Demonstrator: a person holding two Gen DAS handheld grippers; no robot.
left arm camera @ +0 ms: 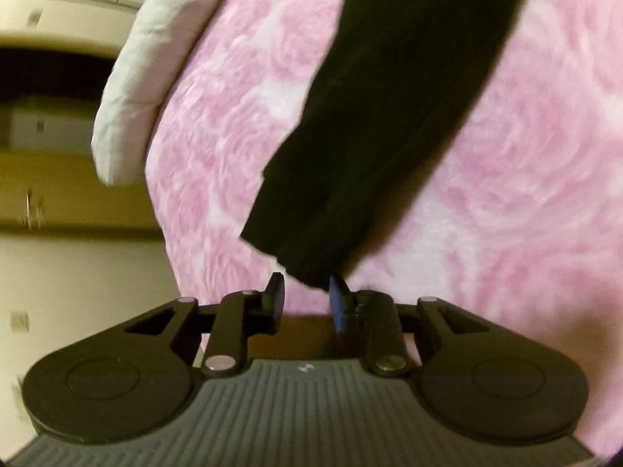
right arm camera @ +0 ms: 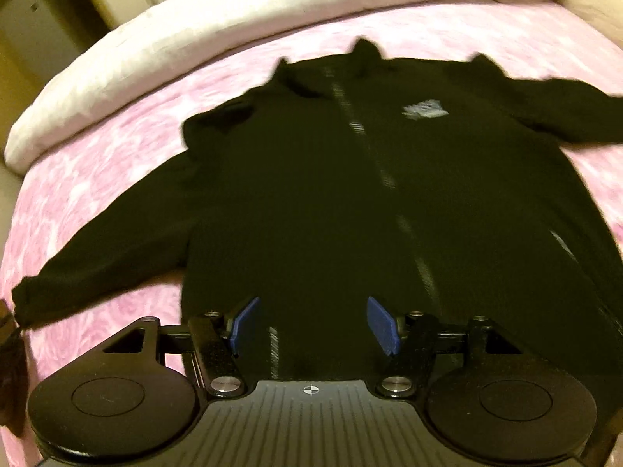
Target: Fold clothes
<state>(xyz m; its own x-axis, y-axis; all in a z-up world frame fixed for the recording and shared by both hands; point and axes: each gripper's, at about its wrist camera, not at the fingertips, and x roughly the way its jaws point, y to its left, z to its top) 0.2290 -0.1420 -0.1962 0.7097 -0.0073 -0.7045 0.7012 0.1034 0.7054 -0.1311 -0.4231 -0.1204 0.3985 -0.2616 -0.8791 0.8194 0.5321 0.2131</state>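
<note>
A black zip-up jacket (right arm camera: 311, 179) lies flat, front up, on a pink rose-patterned blanket (right arm camera: 97, 163), both sleeves spread out to the sides. My right gripper (right arm camera: 313, 303) hovers over the jacket's lower hem beside the zip, its blue pads (right arm camera: 383, 325) wide apart and open with nothing pinched. In the left wrist view one black sleeve (left arm camera: 389, 124) runs diagonally across the blanket (left arm camera: 218, 124). Its cuff (left arm camera: 296, 249) ends right at my left gripper (left arm camera: 306, 284). That gripper's jaws stand a narrow gap apart, and the cuff meets the right fingertip without being clamped.
A white duvet roll (right arm camera: 233, 19) lies along the far side of the bed and shows at the blanket's edge (left arm camera: 128, 89). Beyond the bed's left edge are a pale floor and brown cupboards (left arm camera: 58, 179). A dark shape (right arm camera: 11, 350) sits at the left border.
</note>
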